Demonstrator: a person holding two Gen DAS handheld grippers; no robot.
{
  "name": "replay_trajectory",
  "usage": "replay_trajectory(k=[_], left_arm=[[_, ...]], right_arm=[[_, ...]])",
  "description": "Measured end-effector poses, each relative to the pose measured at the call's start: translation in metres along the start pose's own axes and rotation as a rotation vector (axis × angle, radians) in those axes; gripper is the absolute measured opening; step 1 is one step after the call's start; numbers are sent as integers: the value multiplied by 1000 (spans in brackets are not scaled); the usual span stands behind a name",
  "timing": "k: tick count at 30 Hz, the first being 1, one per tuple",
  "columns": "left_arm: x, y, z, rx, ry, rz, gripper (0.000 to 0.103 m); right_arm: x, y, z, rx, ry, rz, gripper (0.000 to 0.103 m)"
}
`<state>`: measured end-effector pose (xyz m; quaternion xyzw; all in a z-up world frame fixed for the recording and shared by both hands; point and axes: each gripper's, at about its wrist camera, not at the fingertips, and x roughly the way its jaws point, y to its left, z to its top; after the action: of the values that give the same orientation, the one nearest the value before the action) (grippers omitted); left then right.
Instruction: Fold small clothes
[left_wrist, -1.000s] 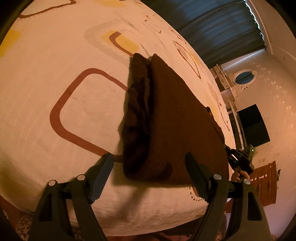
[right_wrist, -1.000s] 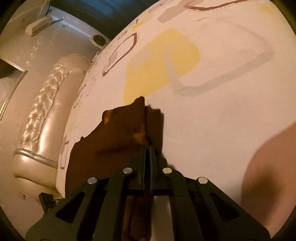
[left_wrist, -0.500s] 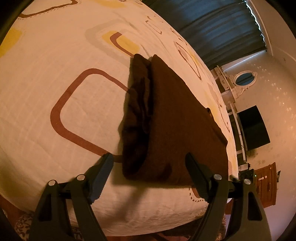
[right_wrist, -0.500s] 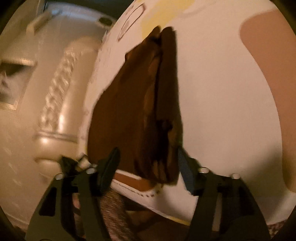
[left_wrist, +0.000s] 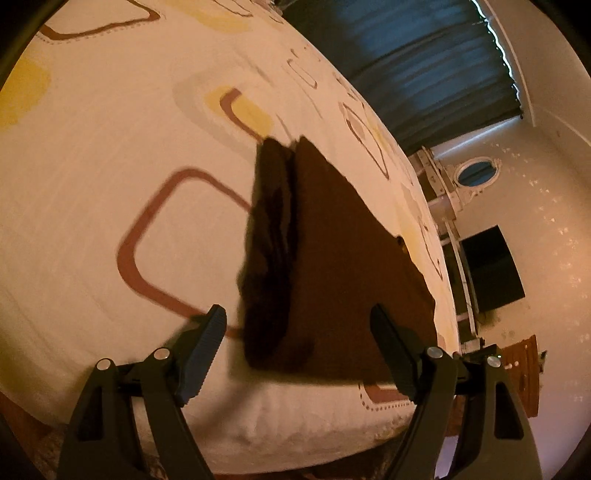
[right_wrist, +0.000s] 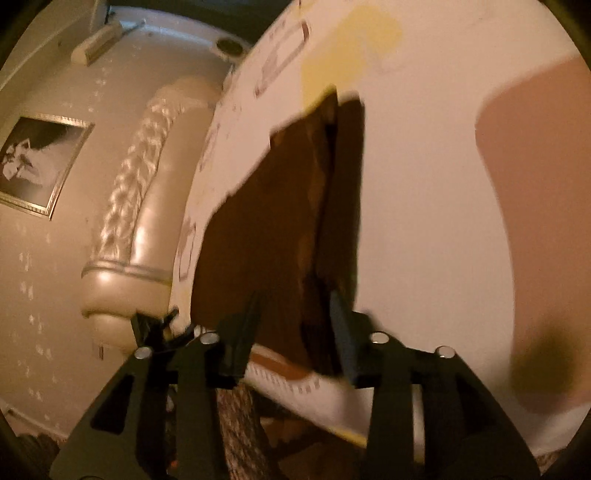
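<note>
Since a second ago, the right gripper (right_wrist: 299, 328) has been drawn back from the brown cloth (right_wrist: 266, 236) and its jaws are opening, with the cloth's near edge seen between them but not pinched. At the bottom of the left wrist view, the left gripper (left_wrist: 297, 330) is held wide apart and empty, just short of the cloth (left_wrist: 332, 266). The cloth lies folded on the patterned bedsheet (left_wrist: 92, 184), centre frame, with a thicker roll along its left side. It is judged light, soft and limp; a corner or the near hem would best be pinched.
</note>
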<state>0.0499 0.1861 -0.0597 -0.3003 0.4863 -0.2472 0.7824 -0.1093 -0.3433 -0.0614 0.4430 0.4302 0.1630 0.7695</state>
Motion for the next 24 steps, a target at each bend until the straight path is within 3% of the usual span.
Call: replay_trajectory(k=[4, 10, 19, 22, 24], left_arm=[[10, 7, 19, -45, 25, -28, 79], [39, 23, 62, -136, 42, -85, 79], [79, 10, 97, -102, 87, -120, 82], [91, 0, 101, -94, 123, -152, 82], [99, -10, 101, -51, 136, -123, 79]], right_arm=[[8, 20, 10, -20, -43, 49, 47], [45, 55, -13, -98, 18, 94, 47], [123, 112, -52, -146, 171, 195, 48], [149, 121, -63, -158, 204, 181, 48], [160, 124, -69, -168, 214, 163, 48]])
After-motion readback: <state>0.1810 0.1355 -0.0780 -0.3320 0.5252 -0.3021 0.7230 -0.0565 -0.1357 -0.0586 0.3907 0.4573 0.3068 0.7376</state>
